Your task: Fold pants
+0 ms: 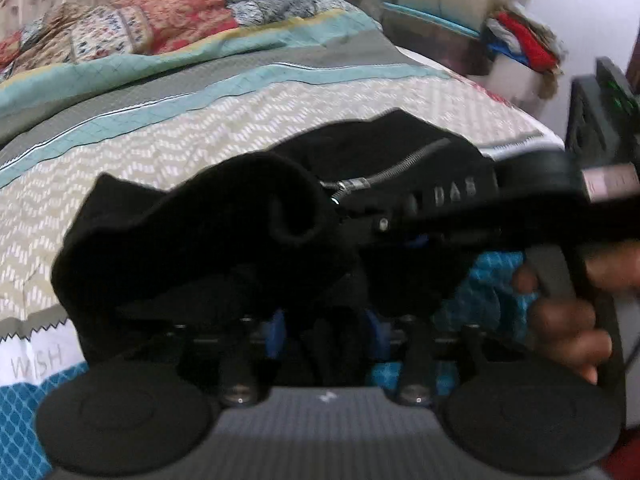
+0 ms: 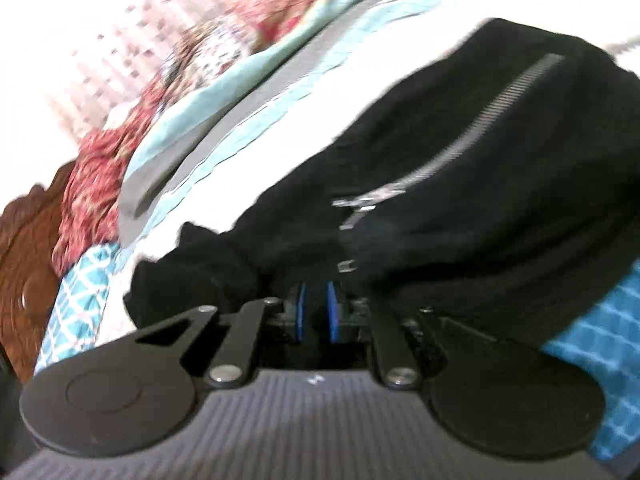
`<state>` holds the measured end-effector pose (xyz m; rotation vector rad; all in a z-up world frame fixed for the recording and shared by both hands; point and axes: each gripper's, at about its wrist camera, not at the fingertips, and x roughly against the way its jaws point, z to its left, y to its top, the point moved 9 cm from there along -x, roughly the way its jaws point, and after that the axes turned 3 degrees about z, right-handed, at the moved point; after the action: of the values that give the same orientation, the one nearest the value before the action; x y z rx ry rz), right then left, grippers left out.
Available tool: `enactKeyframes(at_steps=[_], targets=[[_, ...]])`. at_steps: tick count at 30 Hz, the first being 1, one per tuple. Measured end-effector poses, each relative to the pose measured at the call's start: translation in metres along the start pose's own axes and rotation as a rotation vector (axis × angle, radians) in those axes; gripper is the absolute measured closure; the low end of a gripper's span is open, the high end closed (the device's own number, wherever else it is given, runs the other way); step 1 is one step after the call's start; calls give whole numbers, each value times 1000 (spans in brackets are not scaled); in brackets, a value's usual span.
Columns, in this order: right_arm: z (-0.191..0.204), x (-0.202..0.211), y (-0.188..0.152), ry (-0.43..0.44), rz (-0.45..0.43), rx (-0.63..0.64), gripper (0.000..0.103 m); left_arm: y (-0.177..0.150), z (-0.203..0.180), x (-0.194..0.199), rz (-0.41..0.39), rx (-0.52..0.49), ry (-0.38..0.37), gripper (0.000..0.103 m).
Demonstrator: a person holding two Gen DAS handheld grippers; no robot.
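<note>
A bed point(image 1: 280, 120) with a striped quilt fills the upper left of both views. Black pants point(image 1: 208, 232) with a silver zipper point(image 1: 404, 164) lie bunched across the frame centre. The left gripper point(image 1: 324, 332) has cloth bunched between its fingers. The right gripper point(image 2: 316, 312), lower centre, has its fingers narrowed on the fabric's edge.

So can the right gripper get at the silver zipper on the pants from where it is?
Probably not without letting go first. The right gripper has its jaws nearly closed on the black pants, seemingly gripping the fabric. The zipper lies exposed just ahead, with nothing covering it.
</note>
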<state>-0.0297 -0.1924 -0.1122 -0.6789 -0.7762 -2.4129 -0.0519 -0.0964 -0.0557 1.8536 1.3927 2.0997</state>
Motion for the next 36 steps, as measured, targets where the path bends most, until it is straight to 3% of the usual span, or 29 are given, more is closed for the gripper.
enactKeyframes(at_steps=[2,5,7,10,12,14,17,20,22,23,25,26,27,29,32,34,36], targets=[[-2,0,-1,9,-5,-28,84,-2,-4,19,-33,-35,-11,46],[5,7,6,90,-19,-30,65,-1,3,61,-98,-10,-86,42],[23,16,11,165,-53,47,54,5,13,88,-170,49,-100,32],[59,30,13,218,-103,237,45,-3,51,121,-260,177,-26,25],[84,41,8,238,-126,391,30,-14,81,137,-290,283,36,25],[104,42,-1,209,-124,583,20,-27,111,146,-311,410,64,26],[126,22,-27,131,-78,829,18,-38,142,143,-315,573,54,28],[129,-4,-59,21,-30,1095,17,-49,154,143,-313,636,41,28],[125,-20,-63,-42,-37,1181,18,-48,154,139,-305,638,34,28],[122,-26,-60,-71,-33,1178,20,-50,154,139,-299,635,31,28],[116,-31,-46,-82,-12,1091,37,-49,151,134,-281,632,21,28],[103,-22,-36,-77,15,1023,60,-49,150,131,-273,632,14,28],[99,-20,-27,-67,31,952,72,-49,149,128,-266,634,6,28],[83,0,3,12,33,689,80,-50,146,123,-255,636,-10,28],[34,41,43,218,-7,120,81,-46,139,109,-234,644,-35,25],[-3,48,49,196,-24,-71,82,-42,137,89,-192,645,-49,16],[-25,41,39,86,18,-76,81,-42,135,60,-117,646,-56,14]])
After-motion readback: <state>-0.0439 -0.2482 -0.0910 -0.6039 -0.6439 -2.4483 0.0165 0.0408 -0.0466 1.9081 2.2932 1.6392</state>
